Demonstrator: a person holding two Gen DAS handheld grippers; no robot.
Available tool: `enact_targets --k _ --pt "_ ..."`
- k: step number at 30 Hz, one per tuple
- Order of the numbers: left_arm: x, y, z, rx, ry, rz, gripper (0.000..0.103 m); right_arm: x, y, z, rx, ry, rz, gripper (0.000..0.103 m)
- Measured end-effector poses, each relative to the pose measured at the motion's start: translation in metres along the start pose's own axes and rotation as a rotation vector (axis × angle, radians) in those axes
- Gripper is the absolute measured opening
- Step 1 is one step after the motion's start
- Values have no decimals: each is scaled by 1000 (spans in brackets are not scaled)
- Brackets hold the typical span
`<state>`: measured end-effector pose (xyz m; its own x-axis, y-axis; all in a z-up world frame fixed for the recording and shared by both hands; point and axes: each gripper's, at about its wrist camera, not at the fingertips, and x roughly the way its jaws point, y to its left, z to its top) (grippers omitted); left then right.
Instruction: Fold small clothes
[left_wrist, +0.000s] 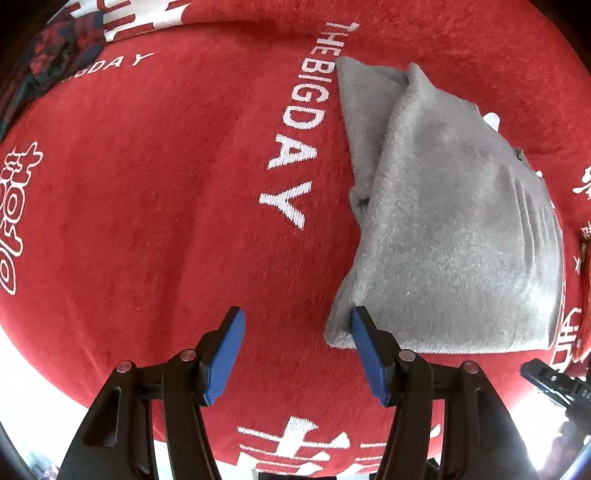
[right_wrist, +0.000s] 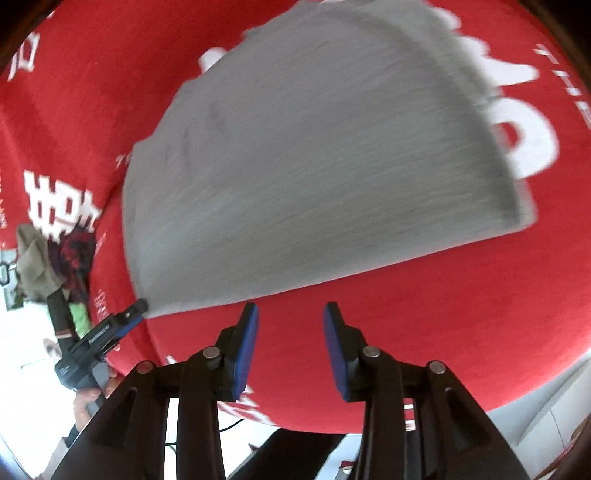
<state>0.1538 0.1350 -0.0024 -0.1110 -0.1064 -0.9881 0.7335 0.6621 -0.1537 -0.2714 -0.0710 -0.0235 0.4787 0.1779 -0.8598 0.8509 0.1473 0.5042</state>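
Where "THE BIG DAY" (left_wrist: 295, 136) crosses the red surface (left_wrist: 147, 203), folded grey garment (left_wrist: 443, 229) lies alongside; both tongs, left (left_wrist: 297, 358) and right (right_wrist: 290, 354), spread, empty.

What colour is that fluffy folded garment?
Plain grey; the folded garment shows sharpest in the left wrist view, lying on the red cloth.

My whole desk is covered by a fuzzy red cloth (left_wrist: 147, 206) with white lettering, "THE BIG DAY" (left_wrist: 295, 136) running across it plus some blocky white characters (right_wrist: 55, 206) near the edges. Off at one corner there's a dark red-and-black patterned rag (right_wrist: 75, 258) bunched up beside an olive-drab one (right_wrist: 33, 254).
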Motion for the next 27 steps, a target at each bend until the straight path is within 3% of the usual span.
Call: enact_targets --k 4,8,12,13,14,15,19,24,27 --pt "-9 4 1 -1 2 -21 61 14 20 -11 -21 31 25 40" --pt "-20 6 5 11 -5 -49 61 23 41 -14 -76 40 -6 40" --pt "-25 -3 5 49 -11 -19 62 21 48 -18 -110 40 -25 43" --pt "-27 -5 5 57 -18 -14 67 22 50 -17 -110 39 -27 44" --pt "-26 -8 5 61 -24 -11 88 22 50 -17 -108 37 -29 44" --pt "-29 -9 4 66 -44 -4 101 22 51 -17 -105 36 -29 44" --pt "-31 -11 3 73 -55 35 102 23 54 -19 -103 32 -44 55" --pt "-29 -13 5 97 -56 68 102 27 57 -23 -96 40 -57 57" --pt "-25 -16 8 102 -49 72 102 29 59 -25 -98 41 -53 63"
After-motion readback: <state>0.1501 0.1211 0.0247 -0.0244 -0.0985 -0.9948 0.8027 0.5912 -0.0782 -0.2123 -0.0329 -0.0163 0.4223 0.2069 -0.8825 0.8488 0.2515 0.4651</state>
